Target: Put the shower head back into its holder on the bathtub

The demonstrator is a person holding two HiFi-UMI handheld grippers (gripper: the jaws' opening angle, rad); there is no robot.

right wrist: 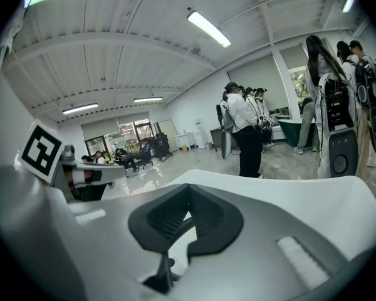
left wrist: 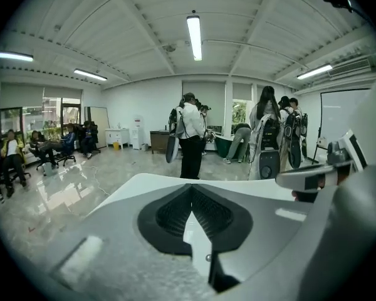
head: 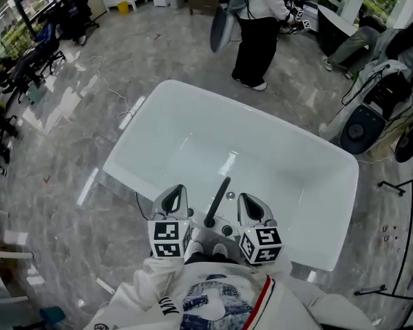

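The white bathtub (head: 158, 126) fills the middle of the head view. A black shower head (head: 218, 199) stands tilted at the tub's near rim, its lower end among the chrome fittings (head: 220, 232), between my two grippers. My left gripper (head: 178, 190) hangs just left of it and my right gripper (head: 243, 198) just right of it; neither touches it. Both are shut with nothing between the pads. In the left gripper view the left gripper (left wrist: 191, 188) points over the tub, with the shower head's dark tip (left wrist: 222, 281) low in view. In the right gripper view the right gripper (right wrist: 189, 188) shows the same, with that tip (right wrist: 163, 274) below.
A person in black trousers (head: 256, 40) stands on the grey marble floor beyond the tub's far rim. A speaker-like device (head: 361, 129), cables and bags lie at the right. Chairs and seated people (head: 20, 67) are at the far left.
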